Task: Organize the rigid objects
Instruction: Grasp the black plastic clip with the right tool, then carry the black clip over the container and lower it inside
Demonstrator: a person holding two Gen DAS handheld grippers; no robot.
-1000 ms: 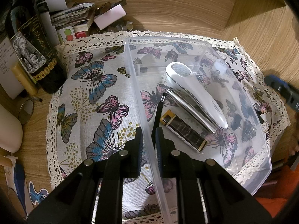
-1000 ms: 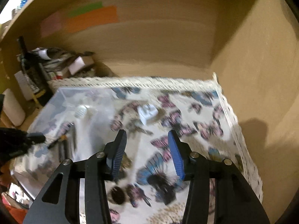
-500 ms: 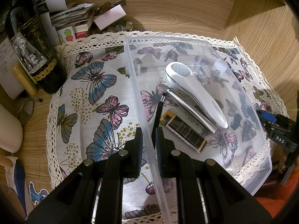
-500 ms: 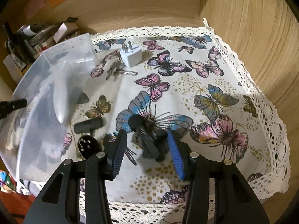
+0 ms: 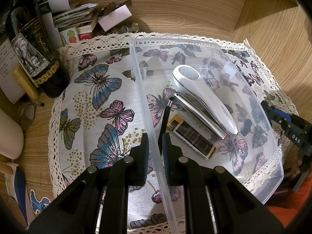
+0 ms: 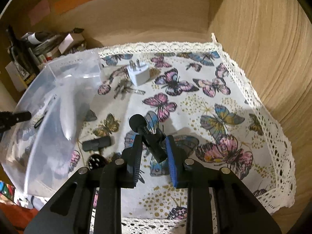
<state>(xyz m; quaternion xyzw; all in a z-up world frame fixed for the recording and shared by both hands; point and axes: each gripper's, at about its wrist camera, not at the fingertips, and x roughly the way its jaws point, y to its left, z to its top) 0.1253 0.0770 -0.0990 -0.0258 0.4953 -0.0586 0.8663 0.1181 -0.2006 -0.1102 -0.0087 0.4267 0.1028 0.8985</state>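
Note:
My left gripper (image 5: pixel 155 152) is shut on the near wall of a clear plastic bin (image 5: pixel 148 117) that stands on the butterfly cloth. In the bin lie a white handheld device (image 5: pixel 204 99), a silver tube (image 5: pixel 198 117), a black and gold lighter (image 5: pixel 192 136) and a thin black stick (image 5: pixel 164 120). My right gripper (image 6: pixel 154 154) has closed around a black clip-like part with a round head (image 6: pixel 150 134) on the cloth, right of the bin (image 6: pixel 58 101). A white plug adapter (image 6: pixel 138 73), keys (image 6: pixel 124 89) and a small black bar (image 6: pixel 96 144) lie loose on the cloth.
A dark wine bottle (image 5: pixel 33 54), stacked papers and boxes (image 5: pixel 78 21) and a yellow tube (image 5: pixel 25 83) crowd the back left. Wooden walls close the back and right (image 6: pixel 263 48). A black round perforated item (image 6: pixel 95 160) lies beside the bin.
My right gripper swung down to the cloth, moved onto the black clip-like part and narrowed its jaws around it. My left gripper has stayed clamped on the bin wall.

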